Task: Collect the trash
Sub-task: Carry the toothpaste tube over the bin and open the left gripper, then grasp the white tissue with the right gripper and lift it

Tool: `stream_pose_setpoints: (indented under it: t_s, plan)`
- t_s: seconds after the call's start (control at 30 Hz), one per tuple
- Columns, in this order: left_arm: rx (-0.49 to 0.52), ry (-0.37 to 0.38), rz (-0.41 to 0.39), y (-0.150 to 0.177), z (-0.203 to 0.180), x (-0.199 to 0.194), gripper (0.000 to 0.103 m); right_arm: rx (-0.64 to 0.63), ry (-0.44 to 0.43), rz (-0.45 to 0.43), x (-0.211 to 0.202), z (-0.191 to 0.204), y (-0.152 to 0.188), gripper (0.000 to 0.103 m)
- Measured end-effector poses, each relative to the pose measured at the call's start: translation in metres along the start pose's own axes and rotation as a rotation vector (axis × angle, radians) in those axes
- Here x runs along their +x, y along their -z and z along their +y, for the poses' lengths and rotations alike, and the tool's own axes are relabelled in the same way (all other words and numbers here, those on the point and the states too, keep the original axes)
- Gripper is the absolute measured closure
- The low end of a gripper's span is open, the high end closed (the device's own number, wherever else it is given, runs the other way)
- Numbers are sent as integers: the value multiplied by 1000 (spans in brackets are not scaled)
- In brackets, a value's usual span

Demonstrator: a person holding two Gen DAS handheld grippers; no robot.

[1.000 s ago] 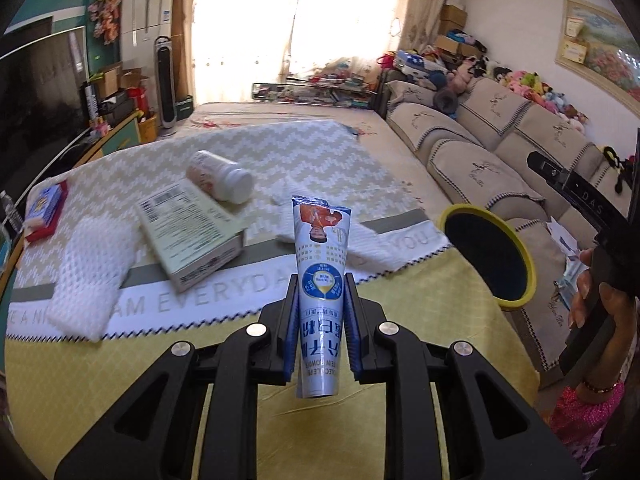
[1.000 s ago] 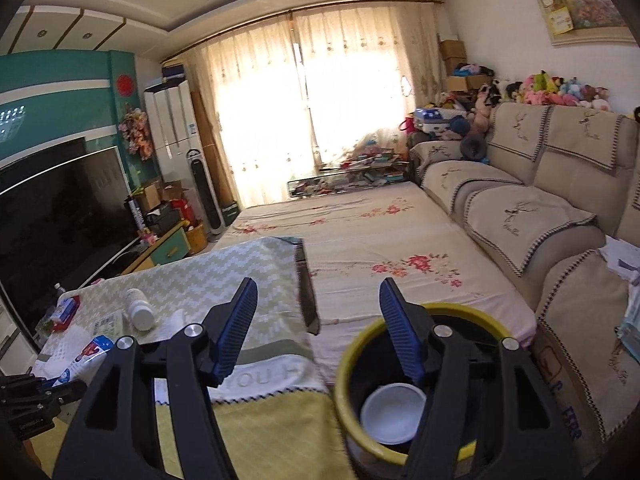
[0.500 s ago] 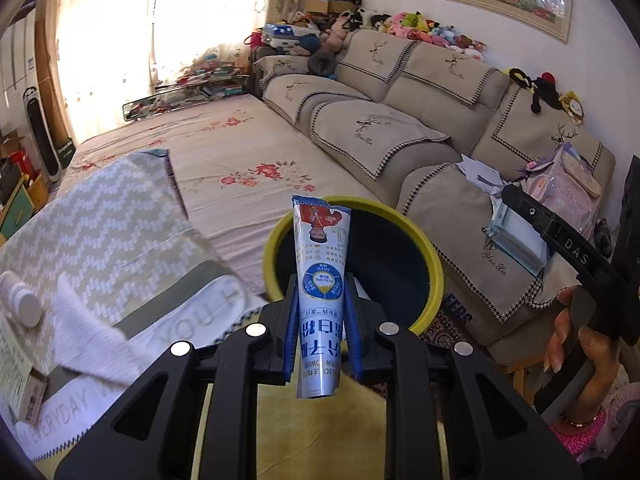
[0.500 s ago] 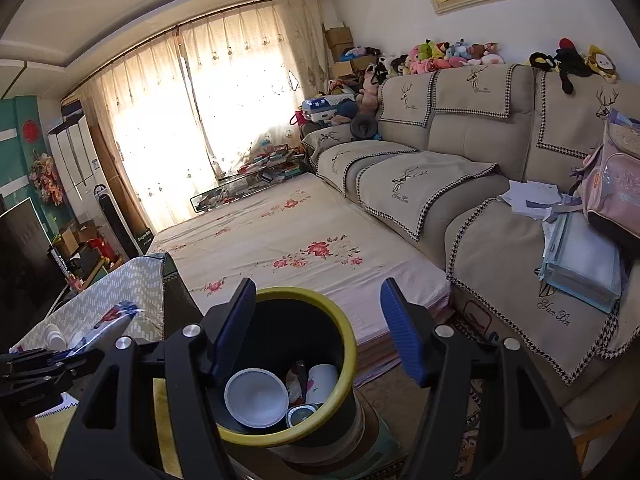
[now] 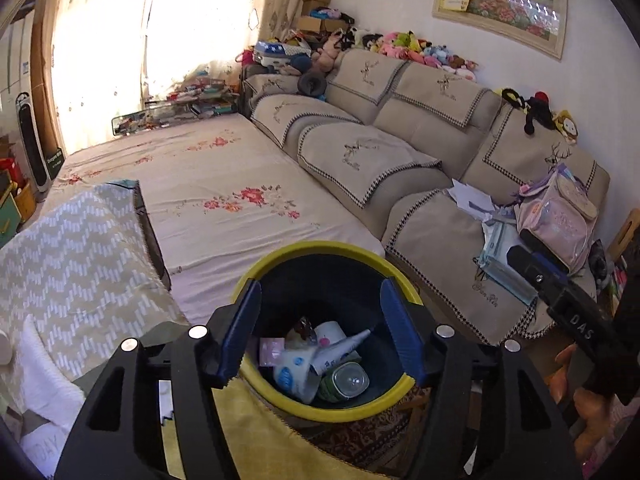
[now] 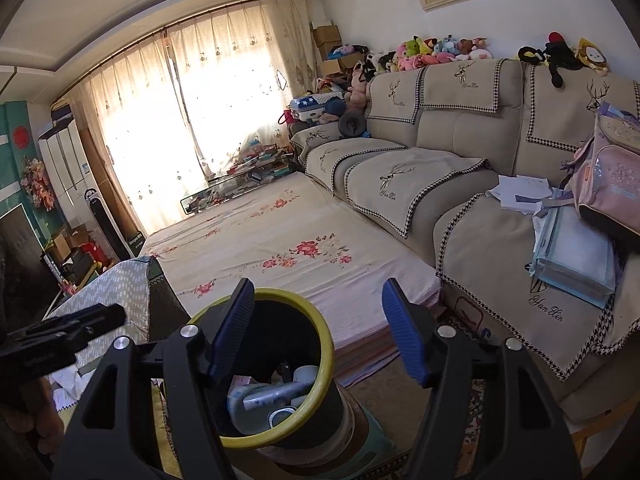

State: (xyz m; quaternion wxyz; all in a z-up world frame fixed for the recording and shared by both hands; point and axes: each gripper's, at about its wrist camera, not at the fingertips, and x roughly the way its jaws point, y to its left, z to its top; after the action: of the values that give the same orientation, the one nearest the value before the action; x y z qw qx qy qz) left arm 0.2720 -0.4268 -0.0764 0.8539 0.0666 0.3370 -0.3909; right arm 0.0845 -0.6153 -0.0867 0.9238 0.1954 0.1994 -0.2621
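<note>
The left hand-held gripper [image 5: 320, 330] was positioned directly above the bin [image 5: 276, 258], with its jaws opening and nothing between the blue pads [image 5: 240, 328]. The tube [image 5: 340, 350] lay inside the bin, resting diagonally on top of a white cup [image 5: 294, 372], a green-rimmed jar [image 5: 348, 382] and a small pink packet [image 5: 271, 351]. The right hand-held gripper [image 6: 316, 334] was released and empty, its jaws spread over the far edge of the same bin, whose yellow rim [image 6: 324, 364] showed between and below them.

Judged risks from this state:

1. Rim contact. Both grippers hung close over the bin mouth. A careless withdrawal could catch a finger on the yellow rim and tip the bin, which stood on the floor between the desk [image 5: 72, 248] and the bed [image 5: 224, 184]. Cause: retracting low instead of lifting clear.

2. Gripper collision. The two tools were near each other, the left one showing as a dark bar at the left edge of the right wrist view. Cause: moving both at once toward the desk.

3. Spillage. The contents were piled loosely and the tube lay uppermost, leaning toward the wall. Any knock to the bin could shift it.

4. Incomplete collection. White items [image 5: 44, 376] lay at the near desk edge, so the task appeared unfinished.
</note>
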Motion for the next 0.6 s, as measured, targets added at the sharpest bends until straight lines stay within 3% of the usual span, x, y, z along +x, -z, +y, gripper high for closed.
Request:
stream_pose_setpoints:
  t_s: [0.27,0.4,0.6]
  plan:
    - [-60,-138,-168,32,67,-102,33,-88,-94,80,19,54,15,40]
    - [-108,-261,-241,60,116,-157,29,-170,-155,120,27,103,25,37]
    - [-187,-457,-292,106,193,-221,27,-291,-323,230,37,187,47,36]
